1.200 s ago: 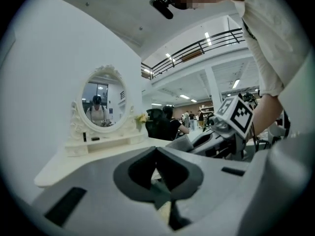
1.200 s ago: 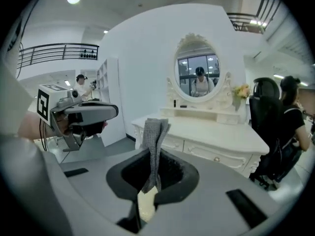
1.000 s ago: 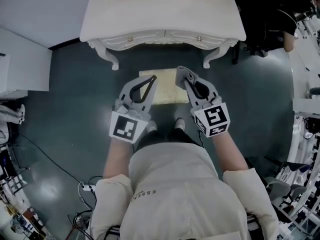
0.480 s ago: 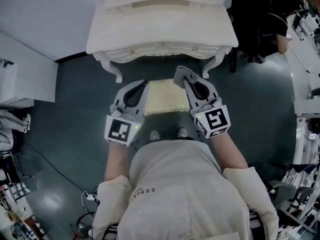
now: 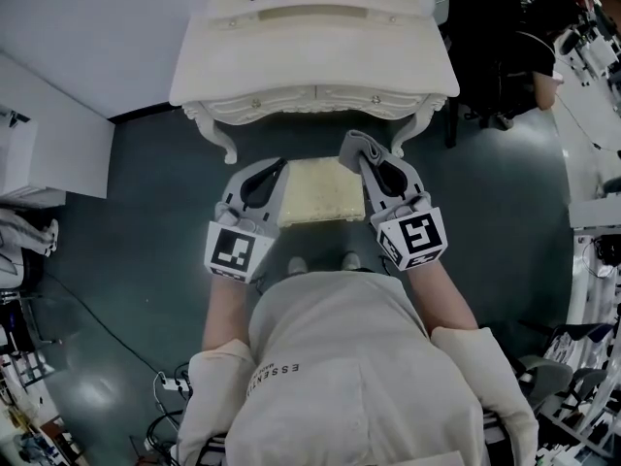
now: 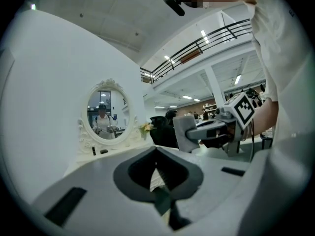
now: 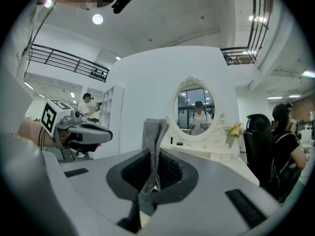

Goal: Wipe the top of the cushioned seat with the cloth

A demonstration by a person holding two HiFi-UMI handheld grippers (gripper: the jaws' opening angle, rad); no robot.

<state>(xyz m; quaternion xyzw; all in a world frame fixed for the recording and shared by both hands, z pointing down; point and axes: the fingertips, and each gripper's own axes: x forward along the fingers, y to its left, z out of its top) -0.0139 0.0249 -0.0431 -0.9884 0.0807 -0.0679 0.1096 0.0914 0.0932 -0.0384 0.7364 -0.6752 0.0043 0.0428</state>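
The cream cushioned seat (image 5: 318, 190) stands on the dark floor below me, between my two grippers. My right gripper (image 5: 362, 153) is shut on a grey cloth (image 5: 355, 145), which sticks up from the jaws at the seat's far right corner. In the right gripper view the cloth (image 7: 153, 134) stands upright between the closed jaws of that gripper (image 7: 152, 157). My left gripper (image 5: 279, 166) hovers at the seat's left edge, shut with nothing in it. In the left gripper view its jaws (image 6: 157, 151) meet, and the right gripper (image 6: 219, 128) with the cloth (image 6: 184, 132) shows beyond.
A white dressing table (image 5: 312, 58) stands just beyond the seat, with an oval mirror (image 7: 195, 113) and small items on it. A black chair with a seated person (image 5: 519, 51) is at the right. A white cabinet (image 5: 34, 139) is at the left. Cables (image 5: 116, 328) lie on the floor.
My left gripper has slid left off the seat, so more of the cushion shows. The right gripper still holds the cloth in much the same place.
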